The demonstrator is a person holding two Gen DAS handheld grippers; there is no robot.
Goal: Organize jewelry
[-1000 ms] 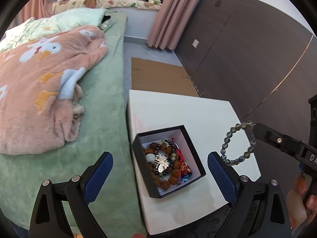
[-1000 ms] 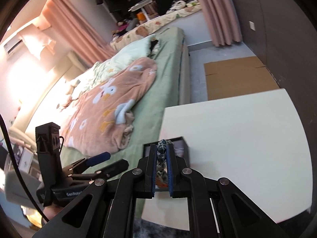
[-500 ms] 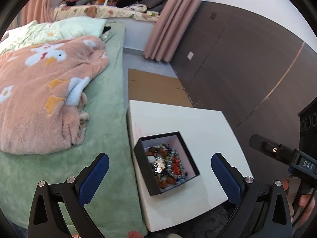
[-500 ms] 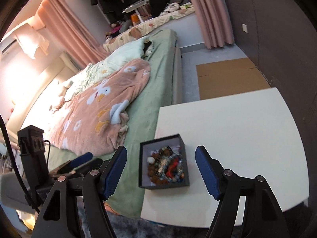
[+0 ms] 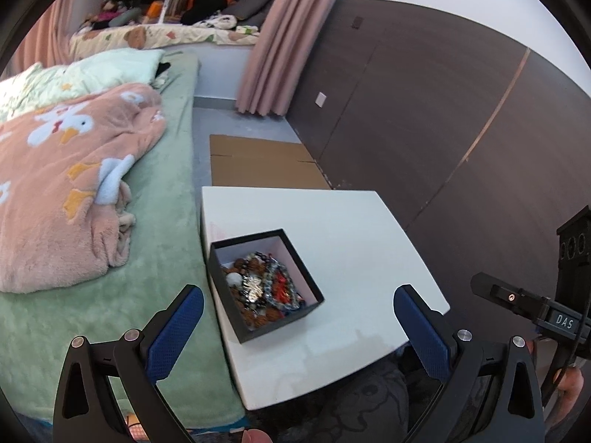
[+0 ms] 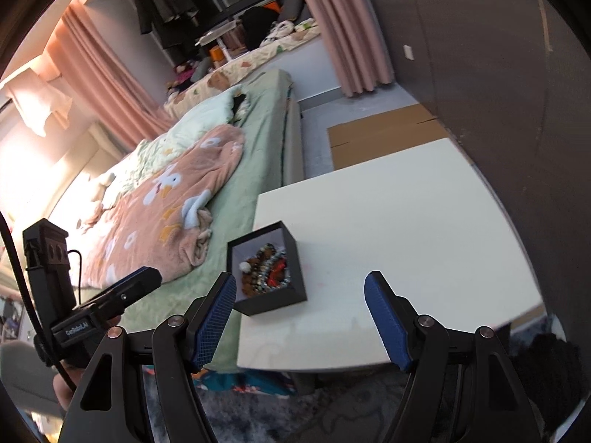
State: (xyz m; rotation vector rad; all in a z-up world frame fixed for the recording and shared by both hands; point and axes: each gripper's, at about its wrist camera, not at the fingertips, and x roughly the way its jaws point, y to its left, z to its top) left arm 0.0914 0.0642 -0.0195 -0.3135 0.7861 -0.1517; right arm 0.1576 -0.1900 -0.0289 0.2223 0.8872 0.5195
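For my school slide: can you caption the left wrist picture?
Open tongs above a black box of beaded bracelets on a white table.

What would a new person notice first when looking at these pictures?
First, the black box full of mixed bead jewelry, near the white table's edge beside the bed. Next, the pink duck-print blanket heaped on the green bed. Both tongs, left and right, frame the box, open and empty.

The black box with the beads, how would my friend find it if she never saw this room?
Look for the green bed, then the white table right beside it. The black box sits on the table's edge nearest the bed. It is the only thing on the table, open on top, white inside and full of tangled bead bracelets.
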